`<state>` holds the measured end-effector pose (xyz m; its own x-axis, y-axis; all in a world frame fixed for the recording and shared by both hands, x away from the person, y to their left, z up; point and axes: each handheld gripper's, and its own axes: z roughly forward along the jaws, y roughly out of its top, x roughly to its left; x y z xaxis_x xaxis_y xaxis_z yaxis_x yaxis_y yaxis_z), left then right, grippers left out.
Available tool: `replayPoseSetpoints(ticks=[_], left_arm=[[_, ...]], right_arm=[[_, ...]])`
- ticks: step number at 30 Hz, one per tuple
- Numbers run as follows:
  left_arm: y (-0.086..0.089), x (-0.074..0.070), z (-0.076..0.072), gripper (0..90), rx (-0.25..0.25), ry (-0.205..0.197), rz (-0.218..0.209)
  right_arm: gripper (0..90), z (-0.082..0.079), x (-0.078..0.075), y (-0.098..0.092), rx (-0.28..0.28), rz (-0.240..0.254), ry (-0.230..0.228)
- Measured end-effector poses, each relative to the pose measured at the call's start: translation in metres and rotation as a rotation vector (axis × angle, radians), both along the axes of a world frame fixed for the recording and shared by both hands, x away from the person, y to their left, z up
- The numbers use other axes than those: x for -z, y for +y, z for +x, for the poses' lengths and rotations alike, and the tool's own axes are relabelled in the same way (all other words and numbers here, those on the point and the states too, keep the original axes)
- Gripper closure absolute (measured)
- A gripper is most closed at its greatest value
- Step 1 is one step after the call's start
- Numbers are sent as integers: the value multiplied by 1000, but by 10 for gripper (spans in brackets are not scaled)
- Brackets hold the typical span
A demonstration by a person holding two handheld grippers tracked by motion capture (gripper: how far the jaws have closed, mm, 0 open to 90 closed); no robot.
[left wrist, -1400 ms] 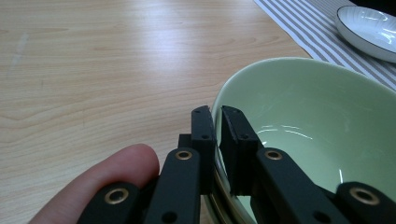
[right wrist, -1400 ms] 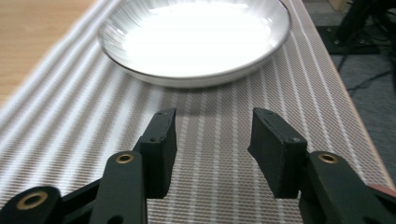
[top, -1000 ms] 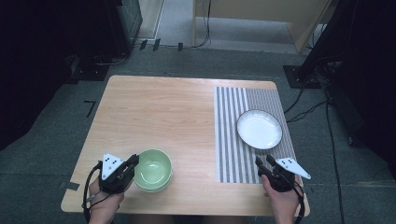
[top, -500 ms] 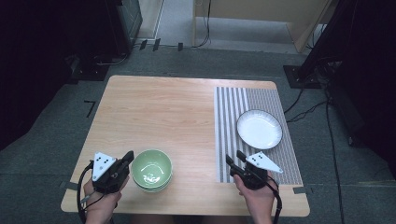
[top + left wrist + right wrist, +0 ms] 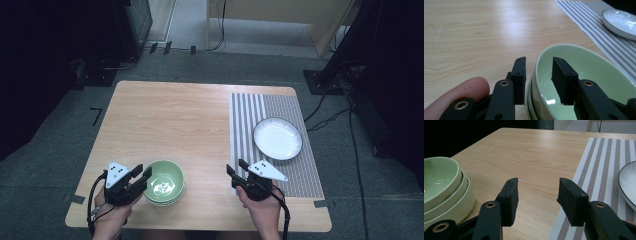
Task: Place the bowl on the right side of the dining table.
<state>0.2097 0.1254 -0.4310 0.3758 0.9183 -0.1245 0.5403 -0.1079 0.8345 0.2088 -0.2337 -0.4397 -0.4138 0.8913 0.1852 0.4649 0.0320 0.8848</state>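
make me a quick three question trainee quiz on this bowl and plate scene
1. True or false: the left gripper has one jaw inside and one outside the rim of the top pale green ceramic bowl.
2. Multiple choice: the round white plate with a dark rim lies on A) bare wood, B) the grey striped placemat, C) the green bowls.
3. Fill in: in the right gripper view, the green bowls form a stack of ___.

Key: 1 true, the jaws straddle the rim with a gap showing. 2 B. 3 three; the right gripper is open over the light wooden table.
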Motion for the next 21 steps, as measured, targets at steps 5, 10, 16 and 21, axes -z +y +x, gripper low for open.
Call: replayPoseSetpoints(ticks=[5, 10, 16, 21], left_arm=[[-6, 4, 1, 707, -4, 23, 34], [-6, 4, 0, 814, -27, 16, 52], [-8, 6, -1, 838, -32, -8, 73], [-10, 5, -3, 839, -34, -38, 89]], right_arm=[[419, 0, -2, 7, 8, -12, -1], [355, 0, -3, 15, 0, -37, 3], [274, 1, -5, 25, -3, -20, 13], [234, 3, -5, 33, -31, -8, 29]])
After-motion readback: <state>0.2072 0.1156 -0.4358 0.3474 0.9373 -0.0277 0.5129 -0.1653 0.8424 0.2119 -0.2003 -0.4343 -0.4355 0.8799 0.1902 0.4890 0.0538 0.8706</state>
